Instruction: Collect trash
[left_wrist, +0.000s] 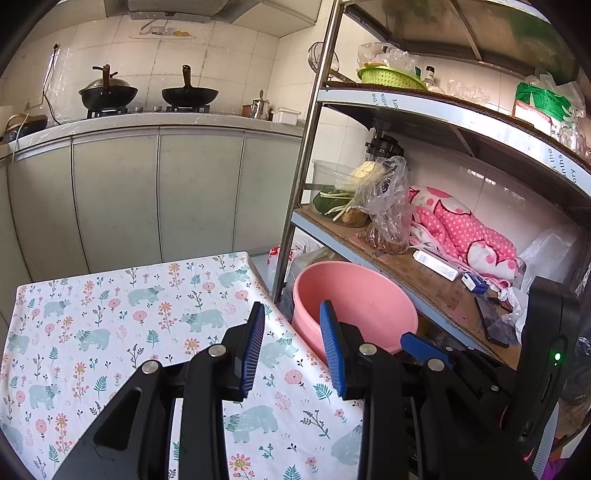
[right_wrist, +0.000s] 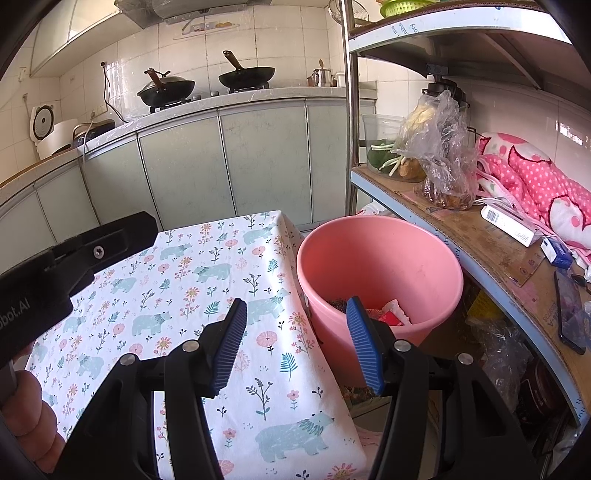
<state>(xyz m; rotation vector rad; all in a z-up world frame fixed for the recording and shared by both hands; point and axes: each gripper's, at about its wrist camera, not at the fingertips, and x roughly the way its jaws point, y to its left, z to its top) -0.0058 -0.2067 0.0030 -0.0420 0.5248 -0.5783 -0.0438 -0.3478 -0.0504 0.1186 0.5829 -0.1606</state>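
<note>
A pink plastic bucket (right_wrist: 399, 254) stands on the floor at the right edge of the table with the bear-and-flower cloth (right_wrist: 177, 280). Inside it lie dark scraps and a red-and-white wrapper (right_wrist: 393, 314). My right gripper (right_wrist: 295, 314) hovers open over the table's right edge, its right finger in front of the bucket's rim, nothing between the pads. In the left wrist view the bucket (left_wrist: 362, 295) sits right of the cloth (left_wrist: 110, 325). My left gripper (left_wrist: 291, 317) is open and empty above the table's right edge. The right gripper's body (left_wrist: 546, 369) shows at the right.
A metal shelf rack (right_wrist: 491, 240) rises right of the bucket, holding plastic bags, vegetables, a pink dotted cloth, small boxes and a phone. Grey cabinets (right_wrist: 258, 155) and a counter with two woks line the back wall. A hand (right_wrist: 26, 417) holds the left gripper at lower left.
</note>
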